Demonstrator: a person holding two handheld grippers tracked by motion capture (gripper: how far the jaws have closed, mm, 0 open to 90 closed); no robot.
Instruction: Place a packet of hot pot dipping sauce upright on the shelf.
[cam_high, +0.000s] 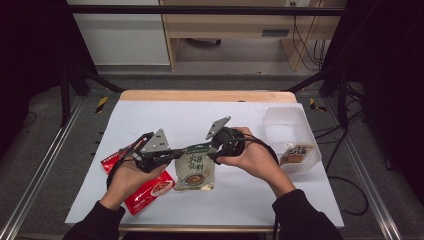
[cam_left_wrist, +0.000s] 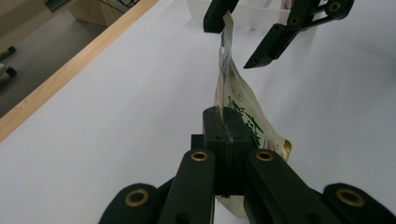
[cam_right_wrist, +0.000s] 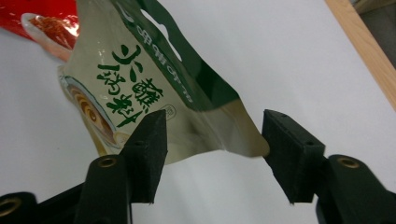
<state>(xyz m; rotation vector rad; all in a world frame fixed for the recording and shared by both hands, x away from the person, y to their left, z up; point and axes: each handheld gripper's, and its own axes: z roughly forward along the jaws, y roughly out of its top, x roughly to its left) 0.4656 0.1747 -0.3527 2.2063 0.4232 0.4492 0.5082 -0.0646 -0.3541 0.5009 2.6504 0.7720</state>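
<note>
A beige and green sauce pouch (cam_high: 196, 169) hangs over the white sheet (cam_high: 260, 200), lifted at its top edge. My left gripper (cam_high: 181, 154) is shut on the pouch's top left corner; in the left gripper view the pads (cam_left_wrist: 226, 130) pinch the pouch (cam_left_wrist: 238, 100) edge-on. My right gripper (cam_high: 212, 152) is at the top right corner. In the right gripper view its jaws (cam_right_wrist: 212, 140) stand open with the pouch's corner (cam_right_wrist: 140, 79) between them, the pads not pressing on it. The left gripper view also has the right gripper (cam_left_wrist: 232, 44) straddling the far end.
Two red packets (cam_high: 147, 192) (cam_high: 114, 159) lie on the sheet under and left of my left hand. A clear plastic box (cam_high: 287, 125) at the right holds a brown-labelled packet (cam_high: 298, 154). The table's wooden far edge (cam_high: 207, 96) runs along the back.
</note>
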